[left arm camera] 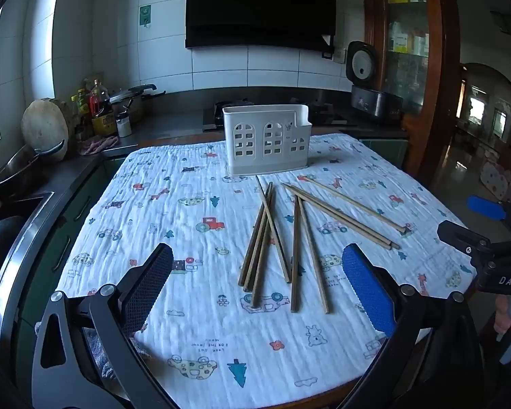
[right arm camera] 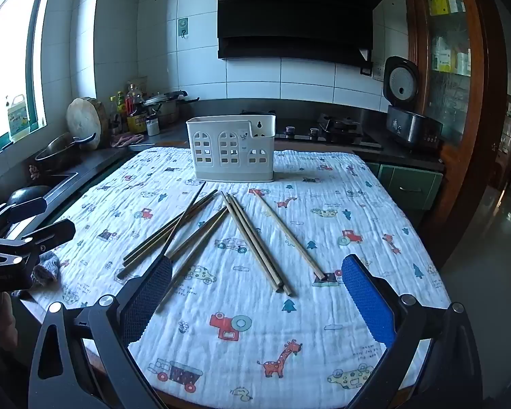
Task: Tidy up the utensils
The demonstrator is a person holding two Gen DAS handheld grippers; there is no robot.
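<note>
a white utensil holder (left arm camera: 267, 143) with arched window cut-outs stands upright at the far side of a table (left arm camera: 187, 341) draped in a white cloth printed with cartoon cars, giraffes and trees. wooden chopsticks (left arm camera: 282, 235) lie loose on the cloth in front of the holder, fanned into rough bunches: a crossed cluster toward the middle, a pair beside it, and three longer ones angled off to the right, none of them touching the holder. the left gripper (left arm camera: 257, 289) hovers over the near edge of the table with its jaws spread wide, one dark pad and one blue pad either side of the nearer chopstick ends, holding nothing. the right gripper (right arm camera: 257, 296) hangs over the same near edge, jaws likewise wide apart and empty, its dark left finger (right arm camera: 146, 300) overlapping the ends of several chopsticks in its own view; whether it touches them cannot be told. behind the table, a dark range hood (right arm camera: 296, 17) hangs on white tiles, a rice cooker (right arm camera: 408, 116) sits with its lid raised, and bottles (right arm camera: 133, 109) crowd the window corner.
</note>
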